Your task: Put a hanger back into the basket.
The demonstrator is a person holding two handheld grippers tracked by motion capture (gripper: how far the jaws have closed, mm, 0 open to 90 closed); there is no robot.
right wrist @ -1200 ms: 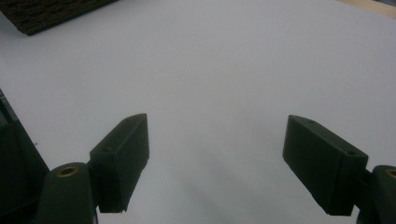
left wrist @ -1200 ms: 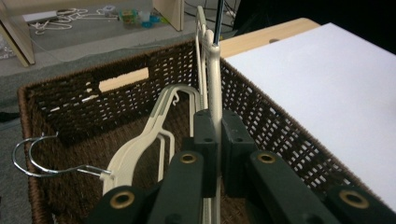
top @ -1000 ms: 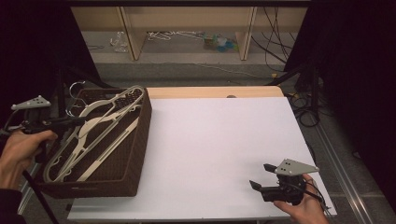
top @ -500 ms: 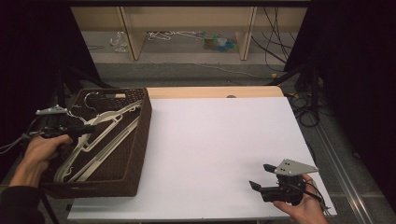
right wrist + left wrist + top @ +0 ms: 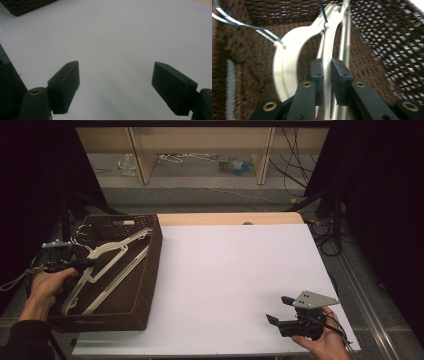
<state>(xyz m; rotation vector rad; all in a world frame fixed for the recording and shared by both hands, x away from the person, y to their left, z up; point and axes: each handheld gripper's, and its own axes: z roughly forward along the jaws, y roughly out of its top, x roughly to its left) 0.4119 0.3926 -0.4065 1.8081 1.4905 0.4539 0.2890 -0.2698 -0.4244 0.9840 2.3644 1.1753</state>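
Several white plastic hangers (image 5: 107, 251) with metal hooks lie in a brown wicker basket (image 5: 152, 265) at the table's left. My left gripper (image 5: 75, 265) reaches low into the basket from its left side. In the left gripper view, the arm of one white hanger (image 5: 328, 37) runs between the jaws of the left gripper (image 5: 327, 62). Those jaws have just been opening and stand only slightly apart around the arm. My right gripper (image 5: 277, 309) rests on the white table top near the front right. In the right gripper view, the right gripper (image 5: 116, 75) is wide open with nothing in it.
The basket's woven walls (image 5: 387, 37) close in around the left gripper. A wide white sheet (image 5: 230, 270) covers the table between basket and right hand. Behind the table are a wooden shelf (image 5: 200, 150) and cables on the floor.
The left hand has come down and lowered the hanger from above the basket into it. Its jaws have parted a little. The right hand has not moved.
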